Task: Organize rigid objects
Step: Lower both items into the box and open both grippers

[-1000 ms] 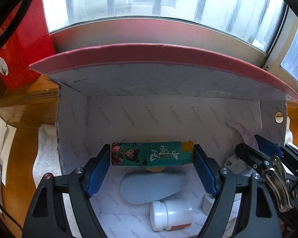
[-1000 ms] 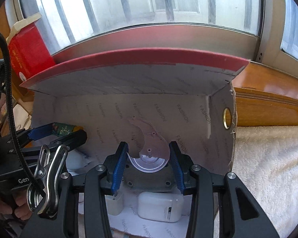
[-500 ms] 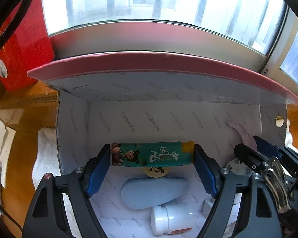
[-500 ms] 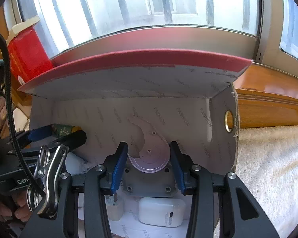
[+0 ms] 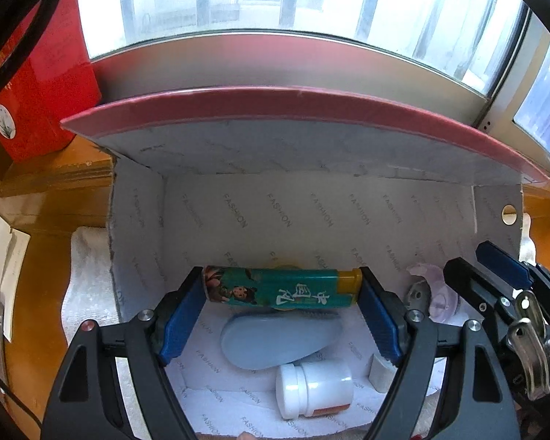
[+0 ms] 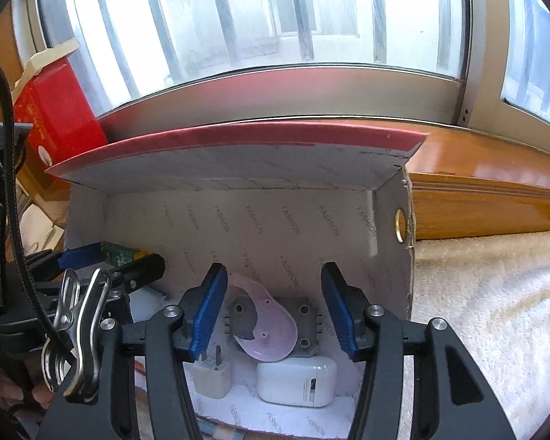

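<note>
My left gripper [image 5: 282,311] is shut on a green lighter [image 5: 275,289] with a yellow end, held crosswise above the floor of an open box [image 5: 311,220] lined with white "FASHION" paper. Below it lie a pale blue oval piece [image 5: 275,337] and a white pill bottle [image 5: 311,385]. My right gripper [image 6: 273,308] is open and empty inside the box's right end. Under it a translucent pink disc piece [image 6: 271,333] rests on a grey square part [image 6: 304,326]. A white charger plug [image 6: 211,376] and a white earbud case [image 6: 297,381] lie in front.
The box's red lid [image 5: 293,102] stands open against the window frame. A red carton [image 5: 25,91] stands at the left on the wooden sill. A white towel [image 6: 487,311] lies under and to the right of the box.
My right gripper has opened and let go of the pink disc piece, which now lies on the grey part. My left gripper still holds the lighter, slightly farther back.
</note>
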The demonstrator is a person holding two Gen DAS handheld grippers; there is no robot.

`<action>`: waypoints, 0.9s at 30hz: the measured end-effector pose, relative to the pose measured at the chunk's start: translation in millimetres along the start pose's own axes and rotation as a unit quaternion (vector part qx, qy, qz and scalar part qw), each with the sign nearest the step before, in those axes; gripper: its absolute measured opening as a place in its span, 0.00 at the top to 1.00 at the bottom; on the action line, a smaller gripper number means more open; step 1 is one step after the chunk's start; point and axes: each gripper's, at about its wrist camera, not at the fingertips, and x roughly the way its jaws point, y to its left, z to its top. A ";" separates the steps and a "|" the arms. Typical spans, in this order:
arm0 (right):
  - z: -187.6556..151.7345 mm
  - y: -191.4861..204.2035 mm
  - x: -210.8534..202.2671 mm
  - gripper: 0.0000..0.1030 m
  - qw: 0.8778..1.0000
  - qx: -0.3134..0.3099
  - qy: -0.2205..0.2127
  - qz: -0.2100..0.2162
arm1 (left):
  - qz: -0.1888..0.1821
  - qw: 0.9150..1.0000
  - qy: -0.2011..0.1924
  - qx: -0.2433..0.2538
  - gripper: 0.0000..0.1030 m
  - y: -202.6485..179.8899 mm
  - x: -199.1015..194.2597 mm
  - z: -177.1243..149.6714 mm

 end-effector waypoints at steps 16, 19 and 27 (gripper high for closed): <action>-15.0 -1.7 -31.6 0.47 1.000 0.007 -0.008 0.005 | 0.007 1.000 -0.012 0.017 0.18 -2.9 -40.2 -13.5; -21.1 -2.1 -40.7 0.47 1.000 0.009 -0.012 0.004 | 0.005 1.000 -0.013 0.019 0.18 -5.4 -49.3 -19.0; -37.7 3.8 -55.9 0.47 1.000 0.023 -0.004 0.008 | -0.004 1.000 -0.010 0.025 0.18 -10.0 -72.4 -43.8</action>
